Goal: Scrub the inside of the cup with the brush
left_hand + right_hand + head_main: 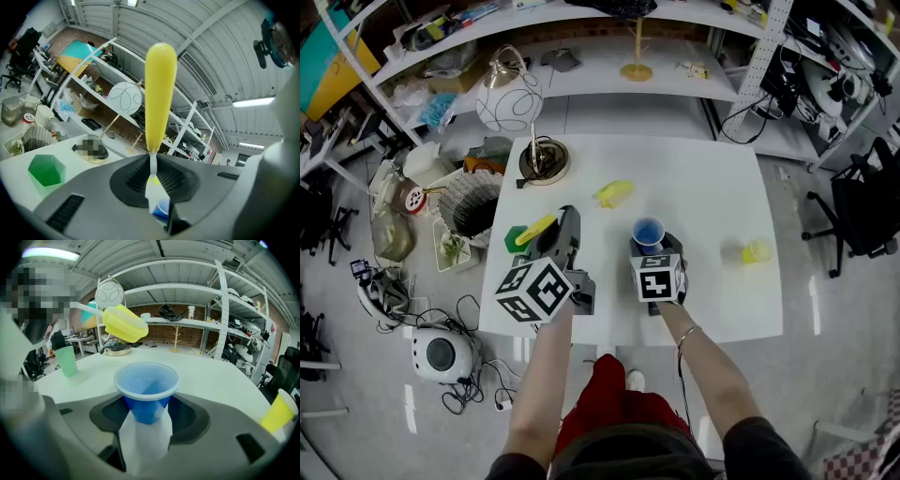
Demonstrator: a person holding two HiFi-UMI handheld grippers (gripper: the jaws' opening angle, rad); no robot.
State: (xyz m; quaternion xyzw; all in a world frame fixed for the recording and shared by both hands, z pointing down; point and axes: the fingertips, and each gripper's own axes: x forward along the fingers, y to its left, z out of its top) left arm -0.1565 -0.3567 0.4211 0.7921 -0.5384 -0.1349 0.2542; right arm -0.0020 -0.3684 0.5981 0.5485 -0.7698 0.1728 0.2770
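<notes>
Table (703, 187): you stand at its near edge, both grippers out over it. Right gripper (146, 420) is clamped on the cup (146, 389), which is blue, upright and open at the top, above the table's near middle. Left gripper (152, 177) is closed tight on the brush (160, 93), gripping its thin white neck with the yellow handle sticking up. The brush is left of the cup, apart from it and not inside. A green cup (516, 240) sits just beside the brush.

A workshop or lab: long cluttered white shelves (600, 84), loose cables (473, 309) on the floor (834, 323), rolling office chairs (862, 211)
</notes>
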